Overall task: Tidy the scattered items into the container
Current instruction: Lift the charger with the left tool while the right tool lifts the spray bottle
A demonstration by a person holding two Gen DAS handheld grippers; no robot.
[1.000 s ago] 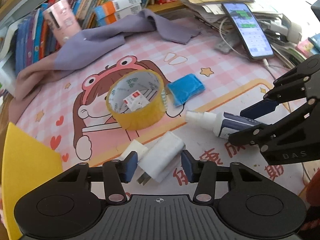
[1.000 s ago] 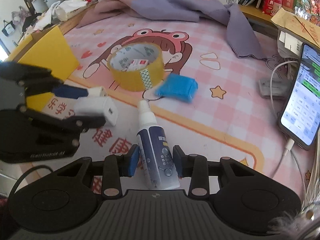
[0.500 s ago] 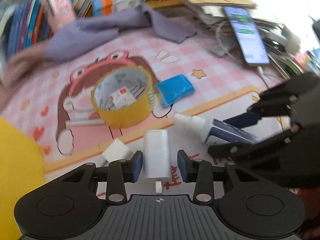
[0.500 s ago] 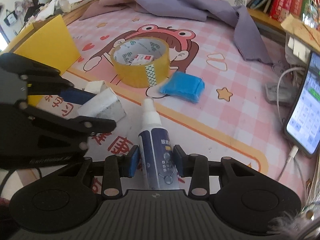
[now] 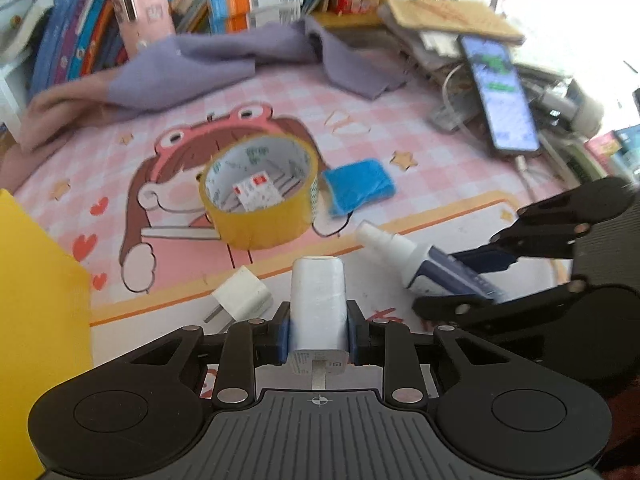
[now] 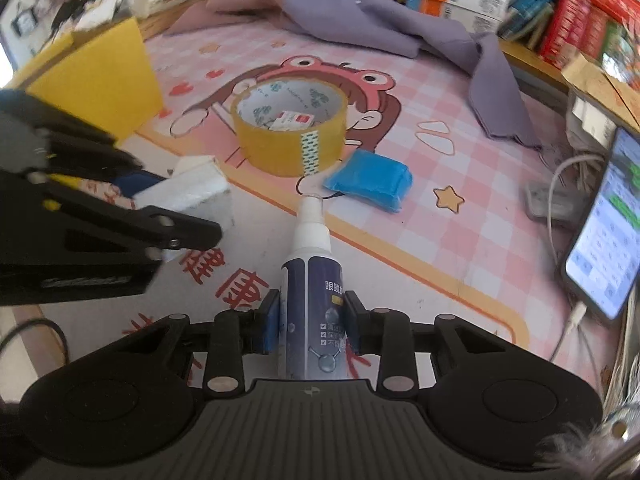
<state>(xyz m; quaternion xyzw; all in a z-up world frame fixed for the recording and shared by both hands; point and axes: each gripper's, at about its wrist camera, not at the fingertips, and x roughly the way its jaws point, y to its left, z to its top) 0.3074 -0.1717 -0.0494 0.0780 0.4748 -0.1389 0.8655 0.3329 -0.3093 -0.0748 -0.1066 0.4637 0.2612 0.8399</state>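
Only the left wrist view showed the small white plug lying just left of the left gripper, which was clamped on a white charger. The yellow container sat beyond it. The right gripper, closing, pressed the spray bottle.

Small box inside tape roll; packet just right; small plug nearer.

The left claw now clamps the large white charger, which a second ago lay askew between open pads; the right claw is closing tighter on the spray bottle
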